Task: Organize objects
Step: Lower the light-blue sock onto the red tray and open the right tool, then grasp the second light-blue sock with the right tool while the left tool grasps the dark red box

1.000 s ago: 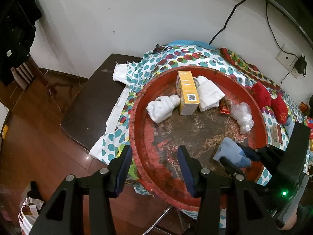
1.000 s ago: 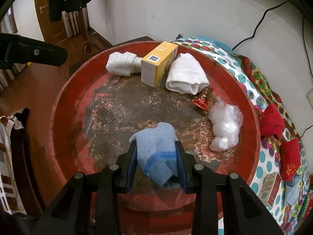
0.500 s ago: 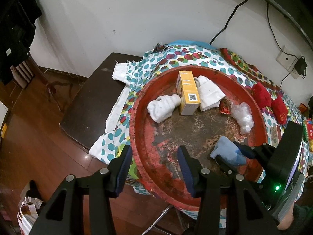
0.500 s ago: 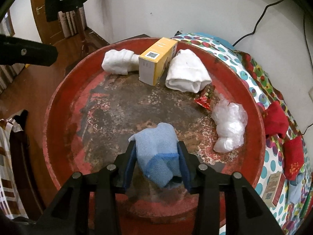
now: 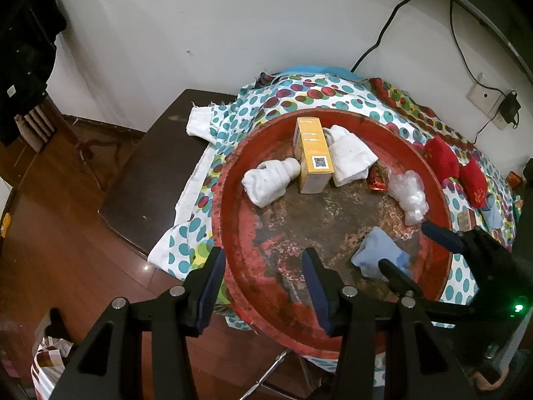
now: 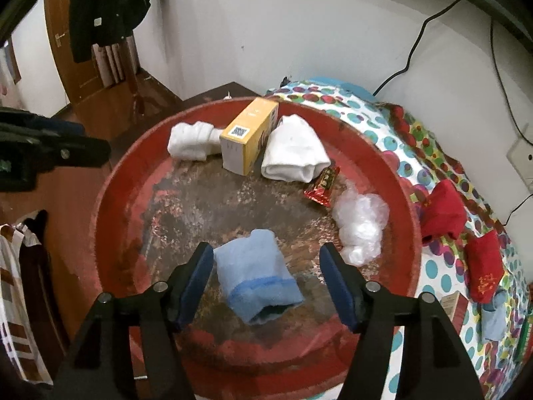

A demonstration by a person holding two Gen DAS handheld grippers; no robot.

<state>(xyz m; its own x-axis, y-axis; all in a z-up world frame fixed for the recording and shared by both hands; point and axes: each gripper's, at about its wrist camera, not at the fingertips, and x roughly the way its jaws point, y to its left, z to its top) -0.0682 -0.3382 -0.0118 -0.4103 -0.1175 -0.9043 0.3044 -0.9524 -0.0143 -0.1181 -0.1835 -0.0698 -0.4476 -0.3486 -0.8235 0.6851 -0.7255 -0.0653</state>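
Your right gripper (image 6: 266, 280) has let go of the blue cloth (image 6: 258, 275): its jaws, pinched on the cloth a moment ago, now stand spread to either side of it.

You have the cloth lying on the worn floor of the red tray (image 6: 110, 206), toward the tray's near edge, apart from both pads. At the tray's far side sit a yellow box (image 6: 248, 140) between two white rolled cloths (one (image 6: 191, 140), the other (image 6: 294, 153)), with a red packet (image 6: 321, 185) and a clear plastic wad (image 6: 361, 223) to the tray's right. Your left gripper (image 5: 263, 276) hangs spread and empty over the tray's near left rim.
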